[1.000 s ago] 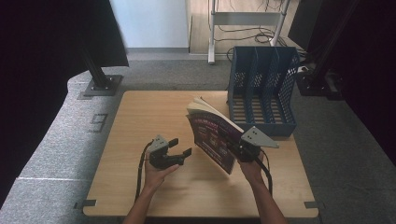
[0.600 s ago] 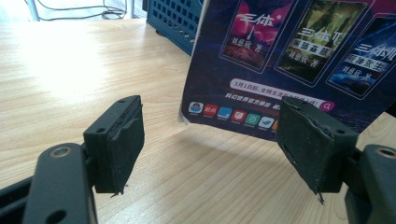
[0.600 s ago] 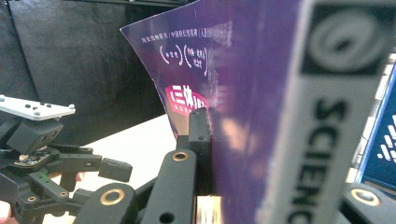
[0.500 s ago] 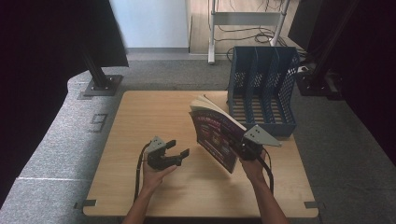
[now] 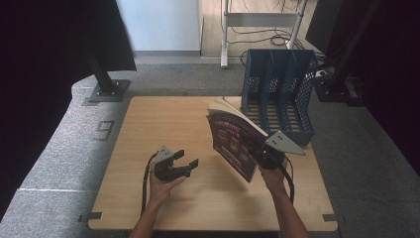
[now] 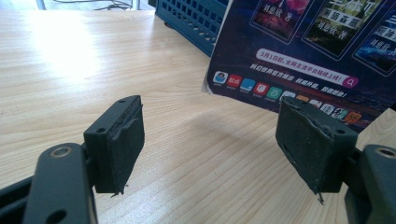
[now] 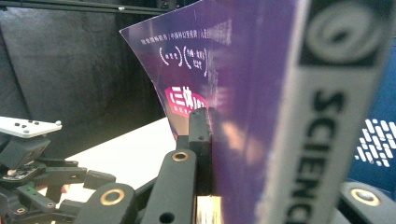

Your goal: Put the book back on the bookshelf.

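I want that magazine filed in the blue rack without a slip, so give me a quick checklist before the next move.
1. Right gripper shut on the magazine: ok.
2. Magazine lifted off the table: ok.
3. Magazine upright for a slot: not ok, tilted.
4. Blue file rack slots free: ok, as far as the high view shows.
5. Left gripper jaws open, holding nothing: ok.
6. Grip firm enough: cannot tell.

One magazine (image 5: pixel 235 141), one blue file rack (image 5: pixel 280 94), two grippers.

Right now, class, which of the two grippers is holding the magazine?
The right gripper: its fingers clamp the purple magazine, while the left gripper is open.
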Motion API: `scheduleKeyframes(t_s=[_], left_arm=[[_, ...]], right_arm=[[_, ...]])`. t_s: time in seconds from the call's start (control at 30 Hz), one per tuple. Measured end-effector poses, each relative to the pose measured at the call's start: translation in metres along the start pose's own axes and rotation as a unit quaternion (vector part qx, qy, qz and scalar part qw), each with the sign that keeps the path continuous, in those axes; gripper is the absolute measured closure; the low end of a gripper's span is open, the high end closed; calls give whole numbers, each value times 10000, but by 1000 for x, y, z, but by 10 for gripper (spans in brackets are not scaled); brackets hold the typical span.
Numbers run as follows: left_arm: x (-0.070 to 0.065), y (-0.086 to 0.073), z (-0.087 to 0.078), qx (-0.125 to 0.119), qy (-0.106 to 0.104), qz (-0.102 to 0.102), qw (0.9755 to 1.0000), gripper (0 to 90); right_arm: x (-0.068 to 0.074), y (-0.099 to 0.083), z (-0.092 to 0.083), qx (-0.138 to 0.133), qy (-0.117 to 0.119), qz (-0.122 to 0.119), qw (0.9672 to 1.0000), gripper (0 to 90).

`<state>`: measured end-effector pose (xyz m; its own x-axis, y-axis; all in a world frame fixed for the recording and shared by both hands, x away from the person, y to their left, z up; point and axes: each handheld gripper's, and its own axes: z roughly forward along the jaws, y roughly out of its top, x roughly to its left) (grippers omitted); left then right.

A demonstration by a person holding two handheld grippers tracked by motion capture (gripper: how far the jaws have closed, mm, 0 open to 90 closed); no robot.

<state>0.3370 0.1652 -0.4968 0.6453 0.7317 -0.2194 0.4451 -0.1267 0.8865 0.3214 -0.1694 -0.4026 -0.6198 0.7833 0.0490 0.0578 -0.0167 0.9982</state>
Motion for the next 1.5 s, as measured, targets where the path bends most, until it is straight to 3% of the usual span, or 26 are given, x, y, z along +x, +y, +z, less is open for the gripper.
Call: scheduleKeyframes(t_s=[1.5], left_arm=[[6,-3,-2,75,18,-110,9999,238]], right_arm=[[-32,34,-20,-231,-617,64,9978,818]])
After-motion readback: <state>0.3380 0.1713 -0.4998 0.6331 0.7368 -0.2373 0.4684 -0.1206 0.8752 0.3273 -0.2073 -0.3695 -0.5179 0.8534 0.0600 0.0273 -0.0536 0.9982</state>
